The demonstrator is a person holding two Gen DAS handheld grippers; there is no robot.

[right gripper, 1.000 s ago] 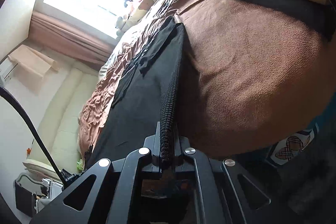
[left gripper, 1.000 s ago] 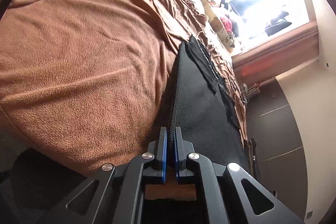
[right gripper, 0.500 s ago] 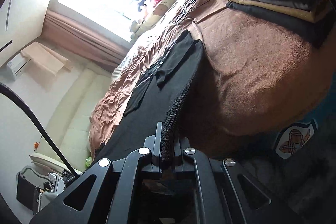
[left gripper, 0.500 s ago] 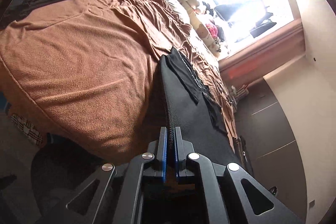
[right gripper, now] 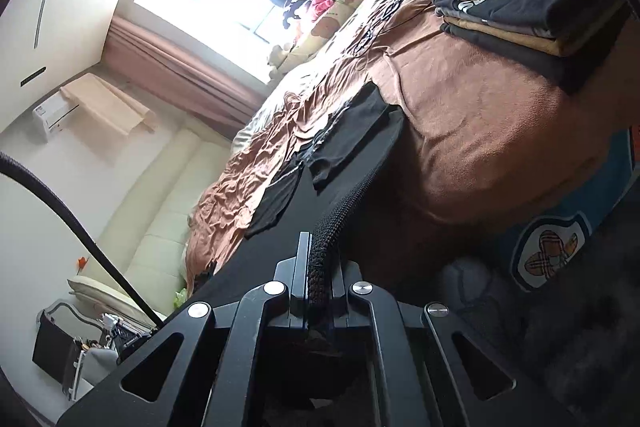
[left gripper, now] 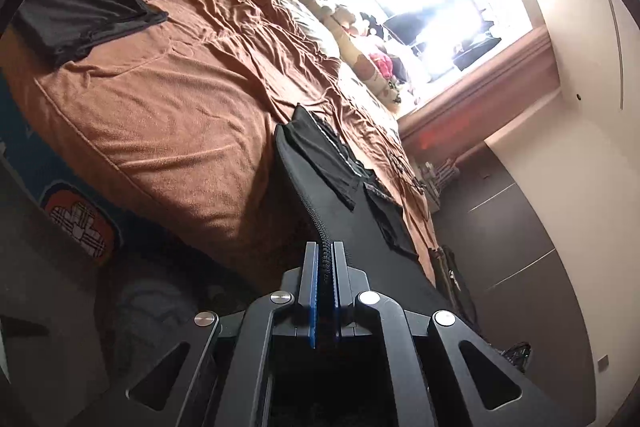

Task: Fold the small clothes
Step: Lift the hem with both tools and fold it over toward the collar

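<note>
Both tongs are clamping tight on the ribbed hem of a black garment (left gripper: 352, 223), which is stretching taut between them out over the brown bed (left gripper: 168, 115). The left tongs (left gripper: 327, 291) are pinching one end of the hem, the right tongs (right gripper: 318, 279) the other. Compared with a second ago, both are pulling back and rising from the bed: its edge and the patterned rug (right gripper: 548, 255) below are now showing. A folded clothes stack (right gripper: 532, 7) is sitting on the bed's corner.
</note>
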